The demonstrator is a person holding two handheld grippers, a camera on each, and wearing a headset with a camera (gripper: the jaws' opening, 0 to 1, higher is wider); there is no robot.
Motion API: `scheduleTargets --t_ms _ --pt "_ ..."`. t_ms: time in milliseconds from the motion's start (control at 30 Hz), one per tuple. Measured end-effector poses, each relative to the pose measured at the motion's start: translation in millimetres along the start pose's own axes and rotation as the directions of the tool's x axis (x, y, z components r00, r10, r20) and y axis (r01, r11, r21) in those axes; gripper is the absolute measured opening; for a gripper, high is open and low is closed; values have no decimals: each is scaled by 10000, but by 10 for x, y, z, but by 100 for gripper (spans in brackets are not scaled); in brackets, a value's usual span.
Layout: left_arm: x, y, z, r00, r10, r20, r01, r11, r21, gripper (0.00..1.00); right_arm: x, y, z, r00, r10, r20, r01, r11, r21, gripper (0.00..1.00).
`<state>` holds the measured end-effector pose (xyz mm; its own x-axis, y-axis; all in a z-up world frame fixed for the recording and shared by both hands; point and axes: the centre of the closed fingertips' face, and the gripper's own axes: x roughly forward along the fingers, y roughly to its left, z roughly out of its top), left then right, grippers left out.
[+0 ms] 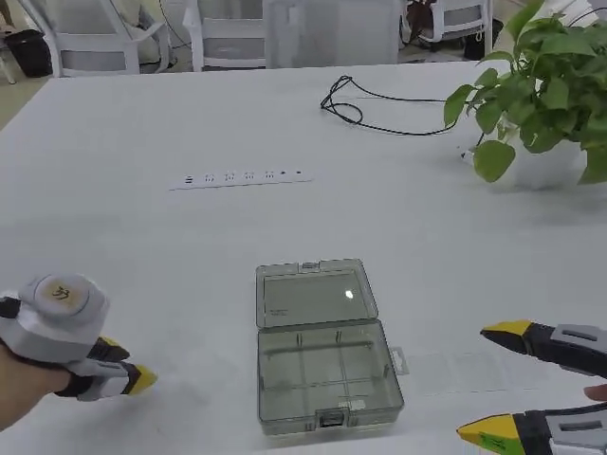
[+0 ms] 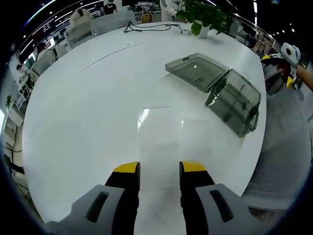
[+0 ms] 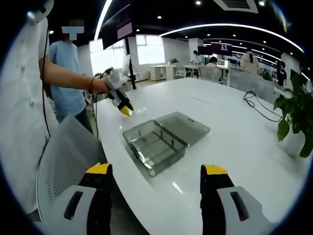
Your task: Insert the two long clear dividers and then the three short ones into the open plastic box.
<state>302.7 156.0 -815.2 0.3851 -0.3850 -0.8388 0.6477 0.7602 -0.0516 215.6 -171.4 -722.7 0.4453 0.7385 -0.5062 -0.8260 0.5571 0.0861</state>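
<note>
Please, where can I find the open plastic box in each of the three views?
Head view: the box sits low in the centre; the plant is at upper right.
Left gripper view: box at upper right; plant at the top edge.
Right gripper view: box in the centre; plant at right edge.
Shared landmark: the plant.

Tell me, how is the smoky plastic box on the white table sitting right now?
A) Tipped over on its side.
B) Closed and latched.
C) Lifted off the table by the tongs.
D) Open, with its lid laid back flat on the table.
D: the box rests open on the table, with its lid hinged back flat on the far side.
</note>
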Motion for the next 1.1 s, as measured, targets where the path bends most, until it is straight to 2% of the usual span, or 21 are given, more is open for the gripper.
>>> scheduleTargets --t_ms 67,233,300,433,500,600,633,767,800,833,867,933,1000,1033,1100 --pt "-35 -55 80 9991 -100 422 107 9998 -178 30 8 -6 65 9998 -25 174 24 10000 33 72" --pt "-129 -176 243 9930 -247 1156 308 9982 -508 30 30 -2 238 9983 -75 578 60 9997 252 68" --pt "-176 -248 342 9871 -355 1560 459 9969 -635 30 39 3 291 9979 -77 648 51 9992 388 65" --pt "-279 -425 575 9669 -630 2473 887 9916 -941 30 68 18 468 9944 -109 1055 36 9976 696 61" --pt "-327 -525 693 9521 -810 2948 1154 9881 -1013 30 87 22 548 9928 -119 1193 14 9961 882 57" --pt "-389 -673 830 9334 -1054 3431 1521 9820 -1122 30 117 33 687 9887 -201 1486 37 9939 1098 54" --pt "-417 -735 895 9229 -1123 3682 1661 9791 -1177 30 132 41 748 9873 -229 1575 37 9927 1206 53" --pt "-482 -921 1045 8958 -1420 4212 2152 9677 -1314 30 192 40 924 9810 -417 1892 78 9842 1768 50" --pt "-501 -994 1096 8840 -1577 4402 2371 9626 -1312 30 210 42 992 9766 -477 2099 91 9834 1811 48" --pt "-516 -1034 1131 8766 -1621 4531 2472 9595 -1350 30 226 46 1026 9750 -535 2155 103 9805 1964 46" --pt "-541 -1105 1186 8627 -1736 4749 2693 9527 -1409 30 252 53 1074 9730 -590 2230 110 9775 2107 45" --pt "-570 -1217 1258 8443 -1920 5003 2986 9438 -1417 30 308 82 1138 9718 -619 2274 96 9745 2241 41" --pt "-580 -1301 1303 8323 -2039 5154 3157 9387 -1384 30 356 96 1177 9712 -695 2279 133 9709 2391 38" --pt "-579 -1344 1333 8238 -2110 5262 3275 9348 -1378 30 386 109 1205 9701 -731 2315 138 9686 2481 35" --pt "-572 -1394 1368 8160 -2150 5366 3373 9310 -1398 30 442 132 1243 9691 -810 2331 159 9632 2685 33"
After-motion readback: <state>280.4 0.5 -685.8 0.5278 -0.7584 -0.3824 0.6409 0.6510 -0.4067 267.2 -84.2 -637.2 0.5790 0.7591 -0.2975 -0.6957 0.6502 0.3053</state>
